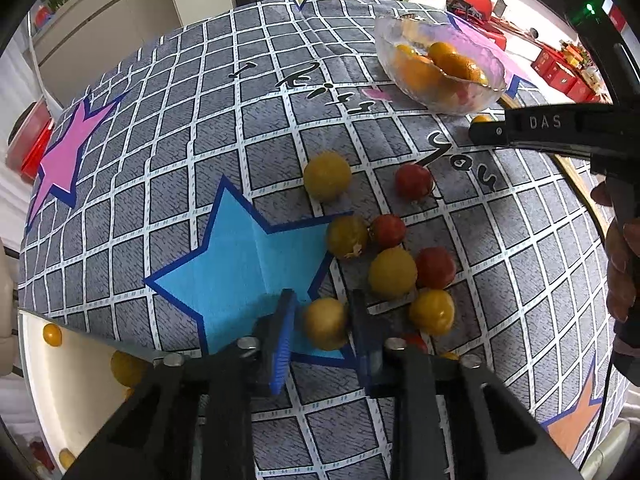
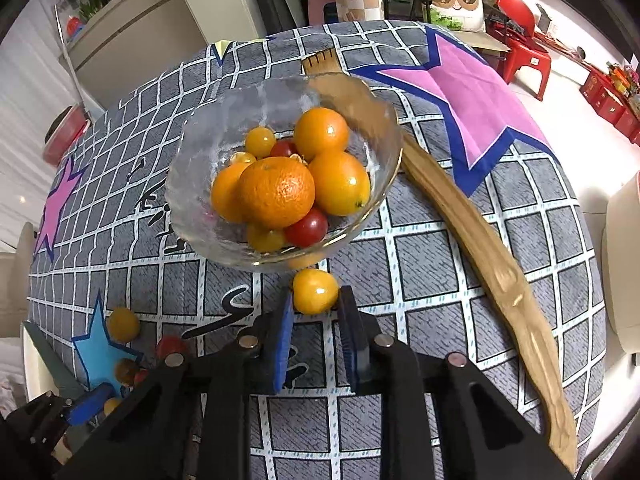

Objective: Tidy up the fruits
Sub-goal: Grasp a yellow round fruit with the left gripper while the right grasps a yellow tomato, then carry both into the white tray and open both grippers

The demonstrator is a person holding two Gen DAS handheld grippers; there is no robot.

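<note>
While a grey checked tablecloth (image 1: 168,184) printed with coloured stars covers the table, the left gripper (image 1: 322,320) sits low over a blue star (image 1: 248,264), its blue-padded fingers (image 1: 282,336) set on either side of a yellow cherry tomato (image 1: 325,323). The jaws stand just wider than the fruit, and whether the pads actually press it cannot be told. Just beyond lies a loose cluster of yellow and red cherry tomatoes (image 1: 394,268), some touching one another, with one yellow tomato (image 1: 327,175) and one red tomato (image 1: 414,181) lying apart farther out. In the right wrist view, the right gripper (image 2: 316,312) has a second yellow tomato (image 2: 315,291) at its fingertips, the jaws partly open around it; again, firm contact cannot be confirmed. This fruit sits right at the near rim of a clear glass bowl (image 2: 200,184), which already contains several oranges (image 2: 277,194) along with small yellow and red tomatoes. A long curved wooden tray (image 2: 472,232) lies to the right of the bowl, running partly behind it.
</note>
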